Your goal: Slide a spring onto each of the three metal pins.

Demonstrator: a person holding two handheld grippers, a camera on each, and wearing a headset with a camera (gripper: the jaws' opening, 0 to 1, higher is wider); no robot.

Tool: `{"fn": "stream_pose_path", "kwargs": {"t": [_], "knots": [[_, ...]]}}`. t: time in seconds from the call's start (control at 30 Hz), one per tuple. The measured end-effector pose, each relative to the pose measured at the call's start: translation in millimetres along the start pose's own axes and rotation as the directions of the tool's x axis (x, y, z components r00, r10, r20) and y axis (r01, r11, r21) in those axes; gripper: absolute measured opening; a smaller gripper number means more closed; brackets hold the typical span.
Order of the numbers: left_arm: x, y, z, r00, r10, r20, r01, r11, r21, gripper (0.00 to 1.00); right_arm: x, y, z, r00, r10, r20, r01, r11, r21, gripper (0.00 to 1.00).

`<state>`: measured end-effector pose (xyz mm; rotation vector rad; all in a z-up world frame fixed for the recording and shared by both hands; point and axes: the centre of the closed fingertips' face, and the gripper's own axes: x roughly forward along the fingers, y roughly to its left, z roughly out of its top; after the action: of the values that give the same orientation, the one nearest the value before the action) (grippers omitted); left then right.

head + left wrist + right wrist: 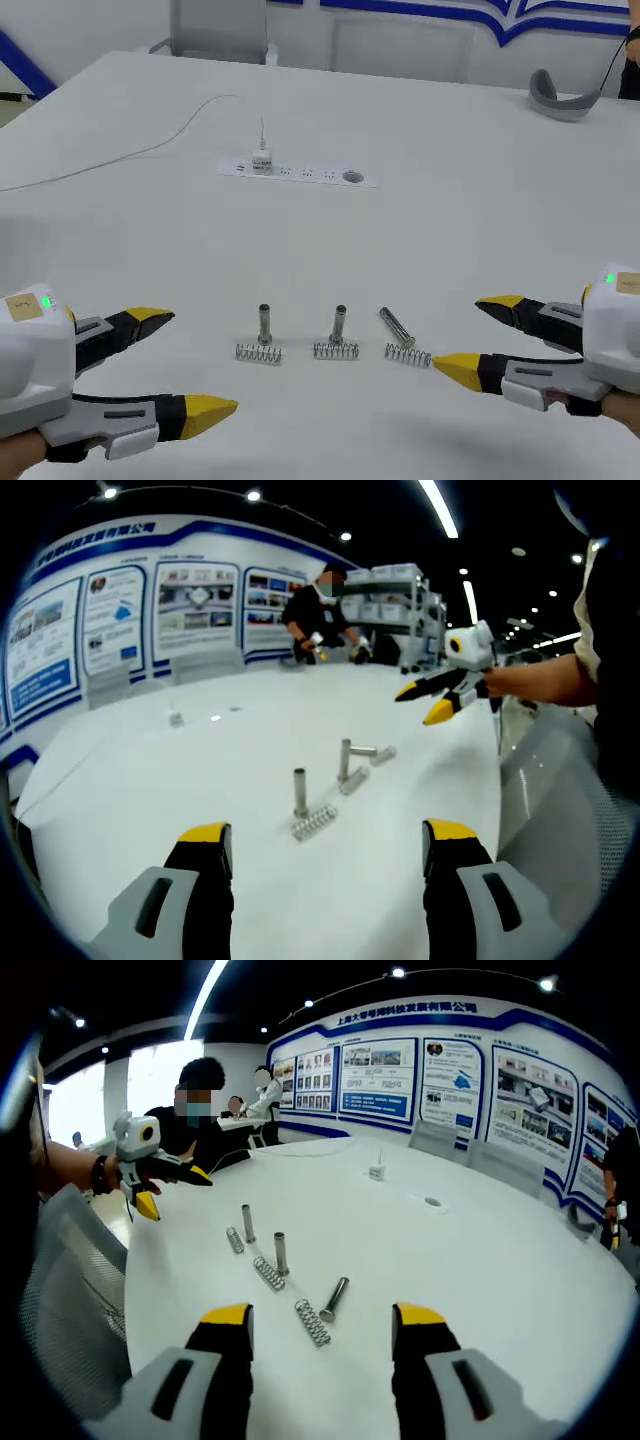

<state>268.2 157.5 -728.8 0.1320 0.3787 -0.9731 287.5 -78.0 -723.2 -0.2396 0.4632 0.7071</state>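
Three metal pins sit on the white table: the left pin (pixel 264 323) and middle pin (pixel 339 323) stand upright, the right pin (pixel 396 327) lies on its side. In front of each lies a spring: left spring (pixel 258 353), middle spring (pixel 335 351), right spring (pixel 408 355). My left gripper (pixel 190 365) hovers open left of the pins, holding nothing. My right gripper (pixel 468 335) stays open to their right, also holding nothing. The left gripper view shows the nearest pin (pixel 300 792) and spring (pixel 313 822); the right gripper view shows the lying pin (pixel 334 1298) and its spring (pixel 312 1321).
A white power strip (pixel 297 172) with a plugged charger (pixel 262 160) and cable lies further back on the table. A grey headset-like object (pixel 556 100) rests at the far right. People stand at the table's far side in the gripper views.
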Motion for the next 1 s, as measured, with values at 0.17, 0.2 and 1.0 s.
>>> {"fn": "stream_pose_path", "kwargs": {"t": [0.17,0.2,1.0], "knots": [[1.4,-0.9,1.0,1.0000,-0.004,0.001,0.004,1.000,0.004,0.79,12.8,-4.7,3.4,0.9993,-0.018,-0.034,0.018,1.000,0.000,0.50],[1.5,-1.1,1.0,1.0000,-0.005,0.000,0.005,1.000,0.005,0.79,15.0,-5.4,3.7,0.9990,-0.021,-0.041,0.021,1.000,-0.005,0.49],[2.0,-1.4,-3.0,0.9999,0.000,-0.011,0.000,1.000,0.006,0.77,90.7,-20.9,-9.5,0.9574,-0.086,-0.276,0.088,0.996,-0.008,0.22]]}}
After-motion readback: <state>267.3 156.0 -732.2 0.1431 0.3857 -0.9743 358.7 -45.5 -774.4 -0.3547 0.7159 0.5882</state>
